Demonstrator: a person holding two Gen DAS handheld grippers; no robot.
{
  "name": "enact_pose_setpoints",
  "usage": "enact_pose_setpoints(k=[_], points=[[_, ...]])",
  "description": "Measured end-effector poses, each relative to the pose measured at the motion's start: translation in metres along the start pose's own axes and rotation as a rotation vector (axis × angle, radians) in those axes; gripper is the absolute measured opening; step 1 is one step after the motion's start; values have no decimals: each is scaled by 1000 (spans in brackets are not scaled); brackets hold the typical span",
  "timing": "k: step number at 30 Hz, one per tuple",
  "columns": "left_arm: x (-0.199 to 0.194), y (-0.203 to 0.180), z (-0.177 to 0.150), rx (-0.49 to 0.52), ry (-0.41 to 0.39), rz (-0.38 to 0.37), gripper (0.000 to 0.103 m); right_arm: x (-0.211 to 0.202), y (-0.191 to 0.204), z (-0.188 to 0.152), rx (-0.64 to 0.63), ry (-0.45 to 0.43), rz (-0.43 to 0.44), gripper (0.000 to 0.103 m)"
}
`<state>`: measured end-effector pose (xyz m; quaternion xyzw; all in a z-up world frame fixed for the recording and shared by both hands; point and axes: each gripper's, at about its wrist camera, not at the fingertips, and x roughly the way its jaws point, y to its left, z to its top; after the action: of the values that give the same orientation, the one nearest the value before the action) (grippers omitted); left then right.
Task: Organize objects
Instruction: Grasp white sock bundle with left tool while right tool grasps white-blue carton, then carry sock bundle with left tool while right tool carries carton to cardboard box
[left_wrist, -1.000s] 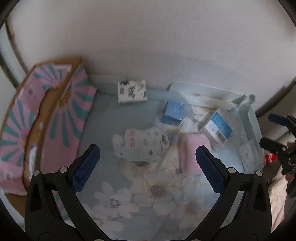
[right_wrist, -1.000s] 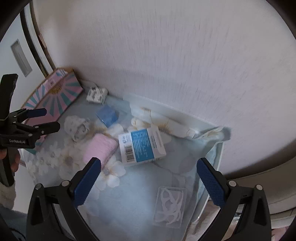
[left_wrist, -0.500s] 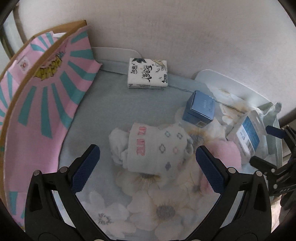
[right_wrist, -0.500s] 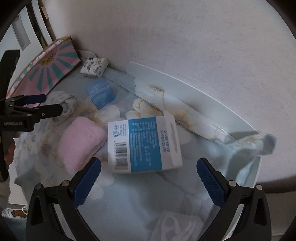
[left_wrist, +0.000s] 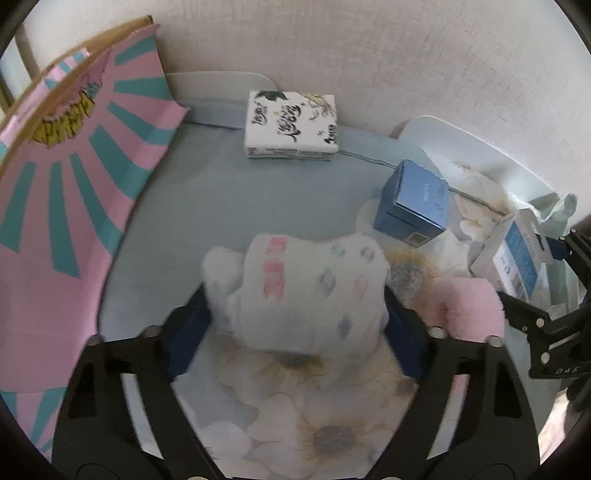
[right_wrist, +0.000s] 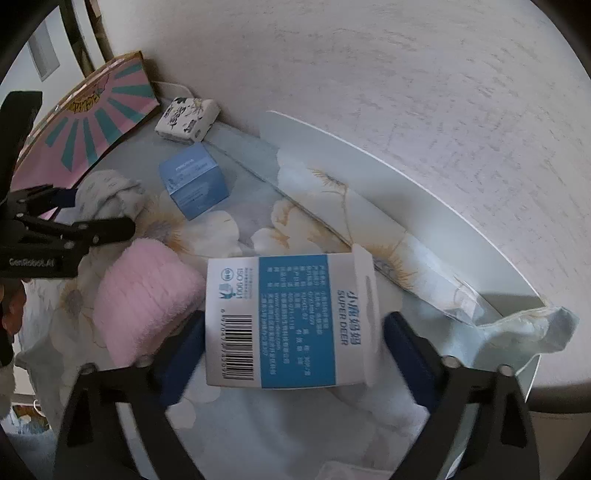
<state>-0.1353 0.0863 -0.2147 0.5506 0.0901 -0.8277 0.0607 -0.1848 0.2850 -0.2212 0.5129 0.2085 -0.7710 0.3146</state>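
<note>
Left wrist view: left gripper (left_wrist: 295, 314) clamps the patterned sock bundle (left_wrist: 306, 291); right gripper (right_wrist: 291, 343) clamps the blue-white box (right_wrist: 288, 321), pink towel (right_wrist: 144, 295) at nine o'clock.

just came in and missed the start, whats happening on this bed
A person is tidying items on a floral sheet with two grippers. The left hand-held gripper is closed around a rolled white patterned sock. The right hand-held gripper grips a blue and white box. A pink towel, small blue box and tissue pack lie untouched.
</note>
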Motion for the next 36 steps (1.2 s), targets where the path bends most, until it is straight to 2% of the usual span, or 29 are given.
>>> enact_pose_setpoints(k=[6,15,23,28,31,36], points=[[-6,6,2,-13,3,-33,68,-4,3,-3,-9,-3,-11,84],[-34,7,2,3,-33,-51,66,-29,1,-7,12,-25,-28,84],[-86,13,3,32,-92,-111,66,-70,-1,-8,58,-55,-45,84],[-122,19,0,64,-129,-127,66,-89,3,5,86,-73,-58,84],[-134,23,14,70,-150,-142,66,-107,9,11,113,-94,-59,84],[-169,42,17,80,-191,-155,66,-131,24,27,139,-137,-52,84]])
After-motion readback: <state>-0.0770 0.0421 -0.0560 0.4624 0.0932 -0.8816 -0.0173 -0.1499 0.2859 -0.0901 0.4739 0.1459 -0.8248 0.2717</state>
